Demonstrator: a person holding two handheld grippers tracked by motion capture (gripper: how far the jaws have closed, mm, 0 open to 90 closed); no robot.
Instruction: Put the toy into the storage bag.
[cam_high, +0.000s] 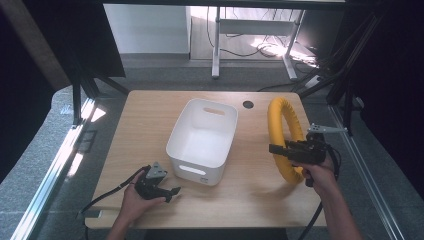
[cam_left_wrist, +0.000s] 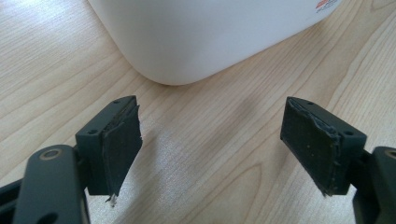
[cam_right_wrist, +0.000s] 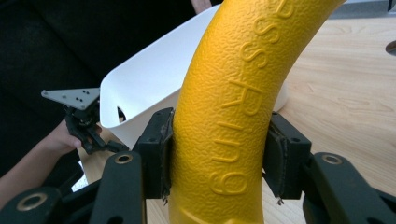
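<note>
A wooden table (cam_high: 150, 115) fills the centre of the high view. A white bin (cam_high: 202, 140) sits at its middle. Right of the bin, a yellow ring (cam_high: 282, 137) stands on edge. The right gripper (cam_high: 280, 150) clamps the ring's lower part, jaws pressed to both sides. At lower left, the left gripper (cam_high: 172, 191) rests near the bin's corner, jaws wide apart, holding nothing.

A pebbled yellow ring (cam_high: 283, 137), a plain white bin (cam_high: 202, 140), black grippers, and a pale wood-grain table (cam_high: 250, 190).
</note>
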